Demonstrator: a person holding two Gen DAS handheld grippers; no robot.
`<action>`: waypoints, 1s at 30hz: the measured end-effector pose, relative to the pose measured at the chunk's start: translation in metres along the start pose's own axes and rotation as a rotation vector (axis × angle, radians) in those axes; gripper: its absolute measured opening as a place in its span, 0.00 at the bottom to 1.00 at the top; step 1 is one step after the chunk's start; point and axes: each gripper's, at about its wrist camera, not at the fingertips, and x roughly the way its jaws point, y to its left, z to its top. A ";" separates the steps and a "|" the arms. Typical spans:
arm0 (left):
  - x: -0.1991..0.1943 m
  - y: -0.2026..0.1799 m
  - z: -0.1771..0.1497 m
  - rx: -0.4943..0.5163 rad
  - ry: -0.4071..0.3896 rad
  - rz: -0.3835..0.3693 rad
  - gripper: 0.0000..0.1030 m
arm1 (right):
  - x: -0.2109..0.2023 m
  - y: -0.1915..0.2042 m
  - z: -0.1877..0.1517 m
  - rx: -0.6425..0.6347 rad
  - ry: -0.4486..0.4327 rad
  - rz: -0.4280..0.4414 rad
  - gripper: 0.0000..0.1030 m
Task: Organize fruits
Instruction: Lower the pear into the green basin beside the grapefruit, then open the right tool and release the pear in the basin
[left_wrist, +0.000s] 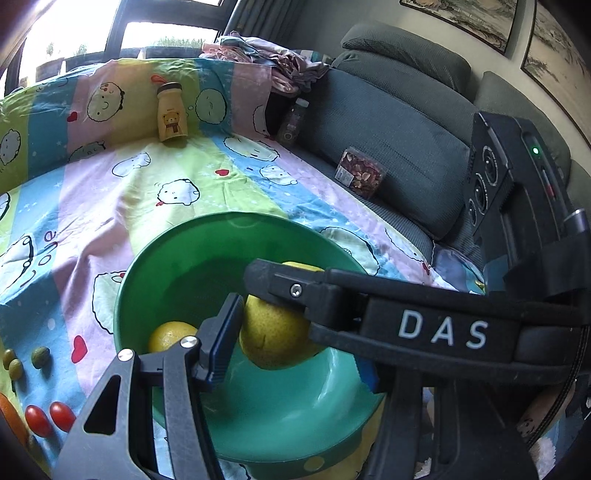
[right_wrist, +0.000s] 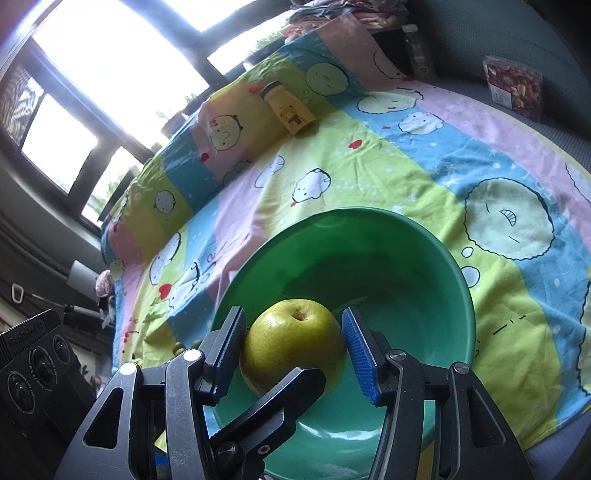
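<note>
**Pear held over green bowl**

Both grippers, left (left_wrist: 236, 325) and right (right_wrist: 293, 341), are clamping one pear (right_wrist: 291, 341) above the green bowl (right_wrist: 436, 258). Only the left view is showing a lemon (left_wrist: 170, 334) inside the bowl, and cherry tomatoes (left_wrist: 48, 419) on open cloth beyond its rim.

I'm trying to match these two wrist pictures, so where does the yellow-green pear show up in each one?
Left wrist view: the pear sits low and centre, between black claw fingers, over the green bowl.
Right wrist view: the pear sits low and centre, between blue-padded fingers, over the same bowl.
Shared landmark: the yellow bear bottle on the cartoon sheet beyond the bowl.
</note>
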 end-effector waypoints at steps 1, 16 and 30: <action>0.002 0.000 0.000 -0.004 0.007 -0.004 0.53 | 0.001 -0.002 0.000 0.004 0.007 -0.006 0.55; -0.011 0.007 -0.005 -0.075 -0.008 -0.012 0.57 | 0.002 -0.002 0.001 0.001 -0.030 -0.136 0.57; -0.140 0.086 -0.042 -0.200 -0.194 0.284 0.90 | -0.002 0.064 -0.015 -0.179 -0.152 -0.026 0.80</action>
